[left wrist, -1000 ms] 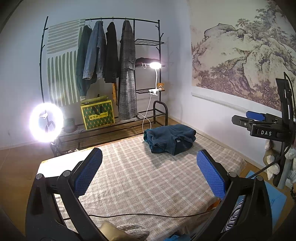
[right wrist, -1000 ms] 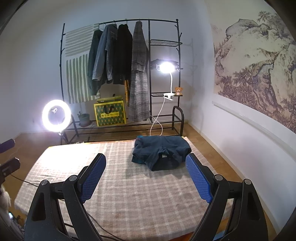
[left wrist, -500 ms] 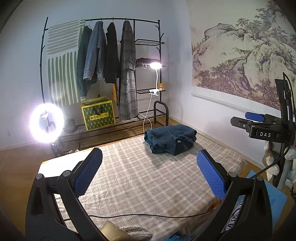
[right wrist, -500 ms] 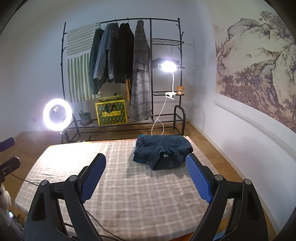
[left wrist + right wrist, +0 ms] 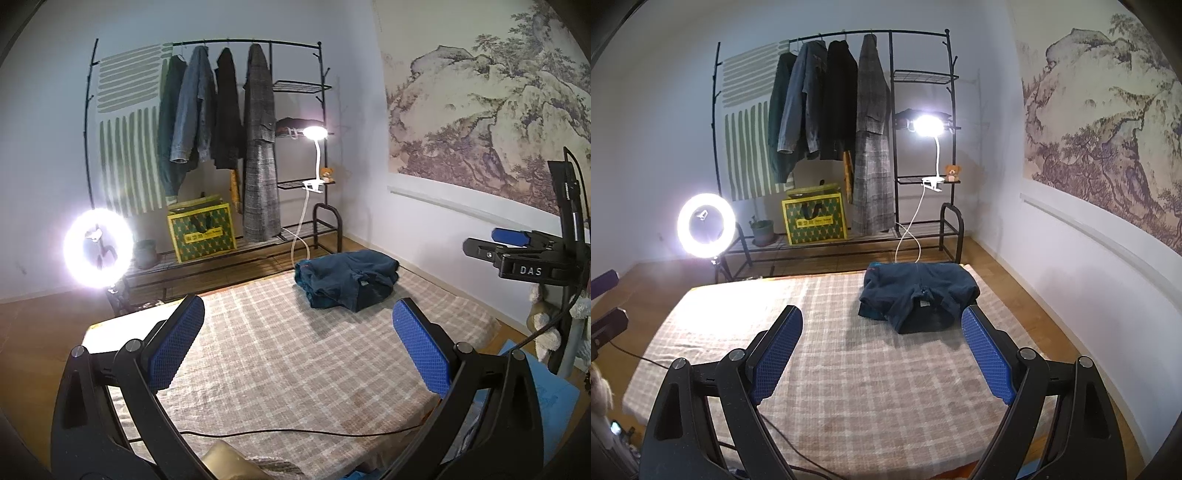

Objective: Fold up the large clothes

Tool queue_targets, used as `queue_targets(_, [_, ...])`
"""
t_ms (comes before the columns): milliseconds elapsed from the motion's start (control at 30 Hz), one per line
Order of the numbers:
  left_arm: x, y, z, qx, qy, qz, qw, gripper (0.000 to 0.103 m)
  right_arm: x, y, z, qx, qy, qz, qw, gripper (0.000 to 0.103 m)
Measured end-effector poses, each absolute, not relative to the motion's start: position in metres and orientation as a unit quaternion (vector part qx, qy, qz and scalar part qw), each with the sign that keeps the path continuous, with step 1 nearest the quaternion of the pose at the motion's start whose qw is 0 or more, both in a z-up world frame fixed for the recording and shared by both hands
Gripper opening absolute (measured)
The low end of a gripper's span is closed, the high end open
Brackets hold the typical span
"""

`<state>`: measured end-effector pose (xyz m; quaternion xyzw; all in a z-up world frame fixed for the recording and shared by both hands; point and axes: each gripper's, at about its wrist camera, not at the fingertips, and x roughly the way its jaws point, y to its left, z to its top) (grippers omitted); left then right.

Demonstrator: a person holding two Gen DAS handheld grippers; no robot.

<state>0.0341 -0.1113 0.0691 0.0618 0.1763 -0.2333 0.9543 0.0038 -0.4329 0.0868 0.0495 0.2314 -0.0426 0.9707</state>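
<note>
Soft matt cloth garment (image 5: 918,295), woven checked bedcover (image 5: 849,376), metal rack (image 5: 834,147)

Cut-off edges and unreadable details

The near edge of the checked bed cover (image 5: 295,369) drops below the frame; a tan object (image 5: 225,461) there is cut off and unidentifiable. At far right, a stuffed toy (image 5: 546,325) is partly hidden. Print on the yellow box (image 5: 815,221) is too small to read.

The left gripper (image 5: 297,341) fills the lower part of its own view, angled slightly downward, its two blue-padded fingers (image 5: 177,341) spread wide with nothing between them. The right gripper (image 5: 882,356) sits likewise across the bottom of its view, its blue pads (image 5: 988,360) wide apart and empty.
</note>
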Motion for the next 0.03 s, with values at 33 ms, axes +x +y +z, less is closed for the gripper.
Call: queue_targets(33, [0.0366,-0.1087,0.0698,0.065,0.176,-0.231,0.955,0.103,0.0046,-0.4331,0.0865,0.051,0.232,-0.042,0.971,0.088])
